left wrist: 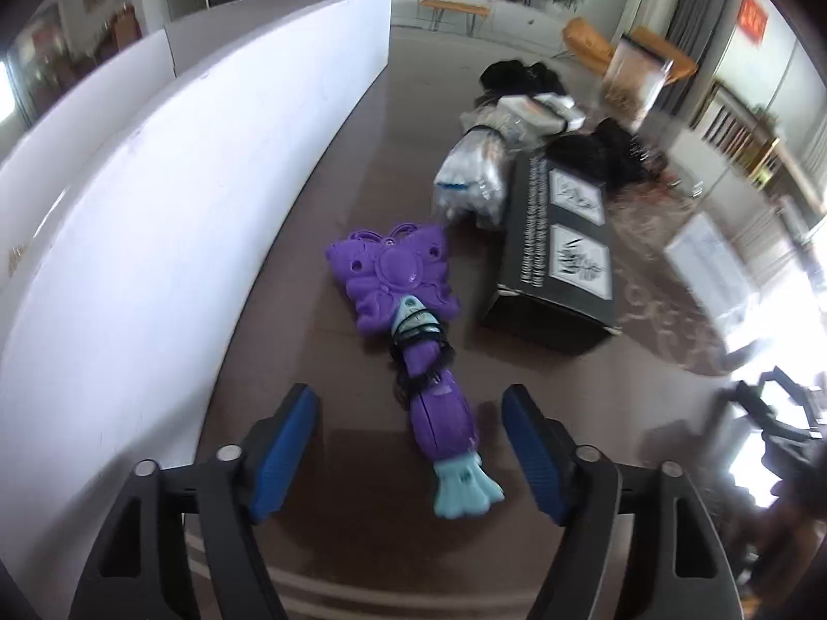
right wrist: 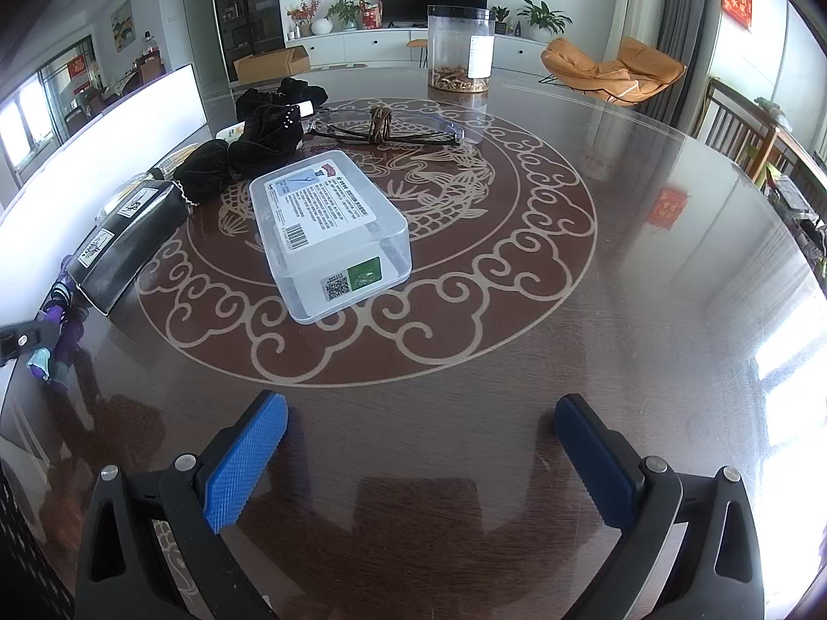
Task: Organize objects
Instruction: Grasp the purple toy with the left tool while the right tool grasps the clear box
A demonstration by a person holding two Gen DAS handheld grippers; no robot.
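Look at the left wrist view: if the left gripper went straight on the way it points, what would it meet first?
Probably the purple butterfly toy: its handle lies between the open fingers of the left gripper, untouched. The tabletop lies just beneath; depth is unclear.

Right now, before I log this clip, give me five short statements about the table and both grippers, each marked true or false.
1. The left gripper is clamped on the purple toy. False: its pads stand clear on either side of the toy's handle.
2. The right gripper is open with nothing between its fingers. True.
3. The clear plastic box stands on the black box. False: it rests on the table, beside the black box.
4. The clear jar has brown contents at its bottom. True.
5. The purple toy lies flat on the table. True.
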